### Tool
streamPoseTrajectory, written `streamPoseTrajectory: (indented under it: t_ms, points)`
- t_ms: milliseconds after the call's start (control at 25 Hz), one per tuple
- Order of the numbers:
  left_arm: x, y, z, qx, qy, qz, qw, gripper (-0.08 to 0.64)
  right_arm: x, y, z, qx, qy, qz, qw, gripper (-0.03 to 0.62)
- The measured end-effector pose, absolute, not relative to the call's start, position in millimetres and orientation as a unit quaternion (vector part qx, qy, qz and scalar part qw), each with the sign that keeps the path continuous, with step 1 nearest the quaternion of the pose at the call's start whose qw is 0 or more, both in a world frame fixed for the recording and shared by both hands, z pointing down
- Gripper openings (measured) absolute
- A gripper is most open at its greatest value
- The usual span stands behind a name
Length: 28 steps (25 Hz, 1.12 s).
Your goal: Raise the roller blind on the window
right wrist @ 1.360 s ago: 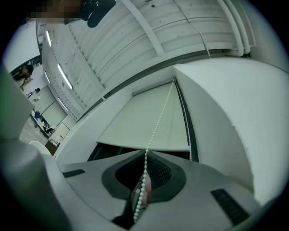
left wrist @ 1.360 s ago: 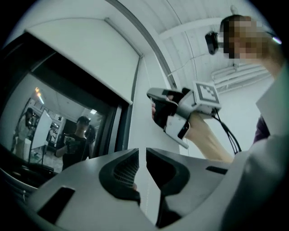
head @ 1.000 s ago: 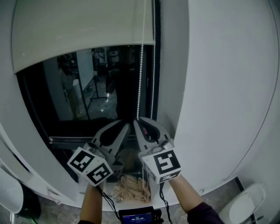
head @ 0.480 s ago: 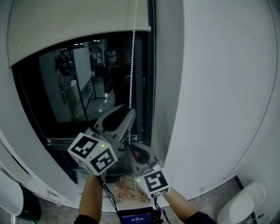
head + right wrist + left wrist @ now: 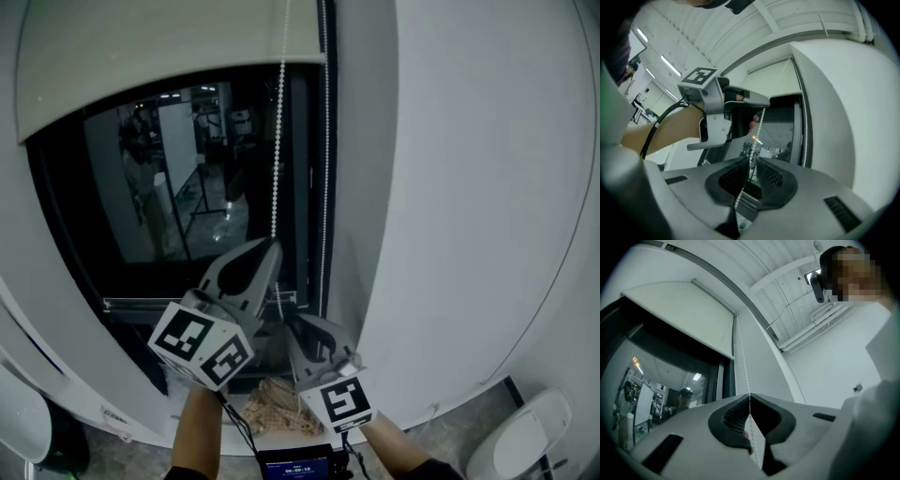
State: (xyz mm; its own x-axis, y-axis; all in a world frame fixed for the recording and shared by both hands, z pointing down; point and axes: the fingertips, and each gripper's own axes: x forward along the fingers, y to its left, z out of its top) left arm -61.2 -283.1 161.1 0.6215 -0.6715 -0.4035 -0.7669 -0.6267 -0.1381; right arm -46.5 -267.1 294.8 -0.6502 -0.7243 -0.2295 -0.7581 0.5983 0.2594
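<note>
Two strands of the bead chain are seen hanging by the right edge of the window, near the white wall. The roller blind is drawn partway up, and its bottom edge lies across the top of the dark glass. The left gripper is held uppermost and pointed upward. Its jaws have just been closing and are now pressed together on the left strand, which is pinched at their tips. The right gripper is held just below it and slightly to the right. Its jaws are drawn in on the same strand, which is caught between their tips and trails loose beneath them. Between the two grippers the chain is stretched straight.
</note>
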Motion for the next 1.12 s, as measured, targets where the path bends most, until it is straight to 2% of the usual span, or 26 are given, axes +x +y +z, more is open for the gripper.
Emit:
streamPoseTrajectory:
  t_ms: [240, 520, 760, 1120]
  points:
    - [-67.1, -284.1, 195.8, -0.895, 0.403, 0.144, 0.126, 0.018, -33.4, -253.8, 241.6, -0.386, 0.898, 0.164, 0.133, 0.038]
    - [-64.1, -275.2, 249.8, -0.903, 0.399, 0.125, 0.102, 0.018, -27.5, -264.7, 172.7, -0.352, 0.904, 0.149, 0.194, 0.061]
    - [-62.5, -275.5, 274.6, -0.911, 0.391, 0.111, 0.069, 0.017, -33.4, -274.8, 122.9, -0.305, 0.921, 0.088, 0.225, 0.104]
    - [-52.9, -272.7, 335.0, -0.926, 0.372, 0.063, 0.028, 0.014, -39.5, -288.9, 102.1, -0.349, 0.901, 0.129, 0.224, 0.102]
